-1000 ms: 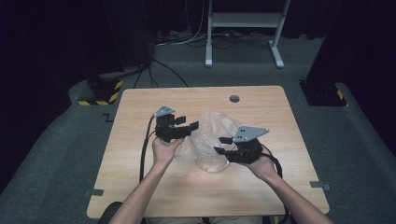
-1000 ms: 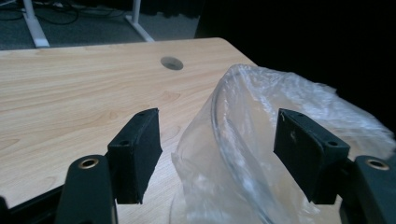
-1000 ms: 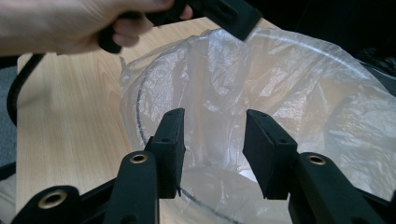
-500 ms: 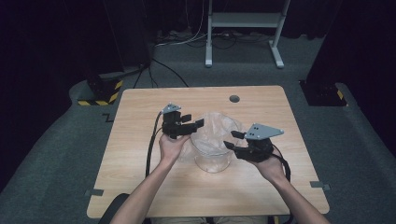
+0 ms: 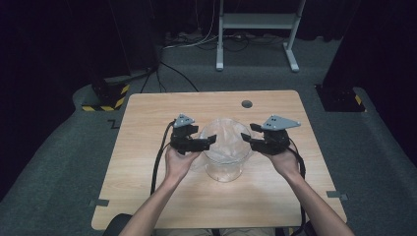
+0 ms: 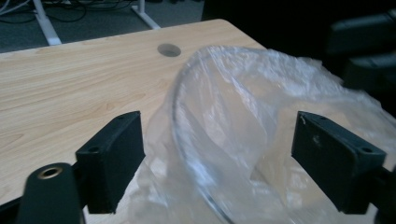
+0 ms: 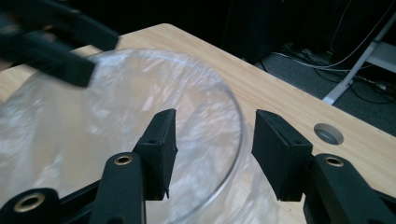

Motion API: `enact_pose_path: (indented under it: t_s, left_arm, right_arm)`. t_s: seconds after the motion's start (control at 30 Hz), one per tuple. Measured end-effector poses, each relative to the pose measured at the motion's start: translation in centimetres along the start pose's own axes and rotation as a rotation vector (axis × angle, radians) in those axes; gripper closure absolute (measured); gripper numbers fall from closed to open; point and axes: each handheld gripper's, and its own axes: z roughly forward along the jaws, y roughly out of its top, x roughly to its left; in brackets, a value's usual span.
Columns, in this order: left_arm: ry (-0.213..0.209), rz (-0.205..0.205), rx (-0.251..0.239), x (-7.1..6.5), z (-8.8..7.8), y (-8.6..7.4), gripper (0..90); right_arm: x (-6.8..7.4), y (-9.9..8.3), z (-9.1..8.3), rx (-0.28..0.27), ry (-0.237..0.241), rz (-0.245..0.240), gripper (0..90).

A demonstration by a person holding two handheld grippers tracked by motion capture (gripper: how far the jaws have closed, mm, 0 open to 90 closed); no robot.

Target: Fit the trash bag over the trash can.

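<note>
My left gripper (image 5: 209,140) has just opened further, jaws wide astride the bowl's (image 6: 187,140) glass rim and its clear plastic liner (image 6: 261,107), gripping nothing. My right gripper (image 5: 248,140) has also just been opening; its jaws straddle the far rim without pressing. The gripper views reveal the rim edge under the film; from above, the lined bowl sits mid-table (image 5: 147,196) between both hands.

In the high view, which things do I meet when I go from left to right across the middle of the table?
Bare table → left tool → clear glass bowl lined with a plastic bag → right tool → bare table again.
</note>
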Motion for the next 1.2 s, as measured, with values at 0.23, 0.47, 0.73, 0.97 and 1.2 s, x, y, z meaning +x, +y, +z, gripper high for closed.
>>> enact_pose_path:
  t_s: [0.23, 0.47, 0.73, 0.97, 1.2]
  left_arm:
    - [0.012, 0.028, 0.034, -1.5, -1.2, -0.9, 14.8]
    - [-0.003, 0.049, 0.075, -2.1, -2.4, -2.1, 14.8]
    - [-0.061, 0.049, 0.069, -2.4, -4.1, -3.4, 17.4]
    - [-0.117, 0.103, 0.071, -3.1, -4.2, -4.6, 33.3]
    - [-0.138, 0.126, 0.119, -2.8, -3.1, -5.9, 57.5]
  right_arm:
    - [-1.6, 0.5, 2.1, 0.031, 0.0, 0.036, 49.0]
    - [-2.3, 0.5, 4.1, 0.057, -0.011, 0.021, 48.9]
    - [-4.0, 0.0, 5.0, 0.044, 0.004, 0.111, 49.7]
    - [-3.8, 0.2, 4.8, 0.01, 0.013, 0.111, 54.2]
    - [-3.5, 0.2, 4.1, -0.012, 0.019, 0.107, 54.2]
